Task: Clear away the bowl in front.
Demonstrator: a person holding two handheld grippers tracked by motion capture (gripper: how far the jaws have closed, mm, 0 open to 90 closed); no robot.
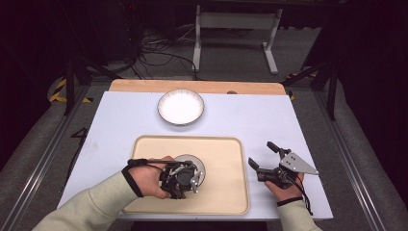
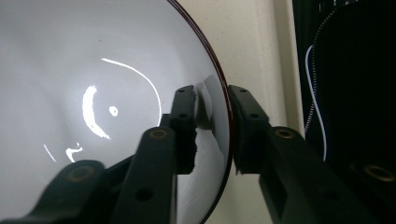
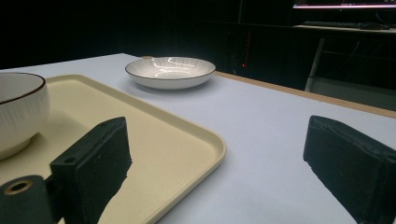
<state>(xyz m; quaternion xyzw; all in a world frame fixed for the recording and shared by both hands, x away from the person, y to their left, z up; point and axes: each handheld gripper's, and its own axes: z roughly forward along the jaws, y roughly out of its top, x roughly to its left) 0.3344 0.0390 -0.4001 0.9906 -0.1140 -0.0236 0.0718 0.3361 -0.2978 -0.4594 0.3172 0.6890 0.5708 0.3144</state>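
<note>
Cream plastic forms the tray (image 1: 226, 192) on which our left gripper (image 1: 180, 179) works, and we see it there from the high view, set over a white bowl (image 1: 198, 163) with a dark rim. Along the left gripper's own jaws, one finger (image 2: 183, 109) sits inside the bowl (image 2: 93, 93) and the other finger (image 2: 246, 116) outside, so the thin rim stands between them. The inner pad lies against the glossy wall; a sliver of gap shows at the outer pad, so the jaws stand narrow around the rim and we do not read a firm clamp. Beyond the outer finger lies bare tray (image 2: 252, 46).

Farther from those fingers, past the tray's far edge, a ribbed white plate (image 1: 181, 107) rests on the pale blue table (image 1: 250, 115).

To the right, our right gripper (image 1: 263, 155) sits on the table just off the tray's right edge, its jaws spread wide with nothing between them. Past its fingers (image 3: 98, 158) we see the tray corner (image 3: 205, 140), the bowl (image 3: 18, 112) to their left, and the plate (image 3: 170, 71) ahead.
</note>
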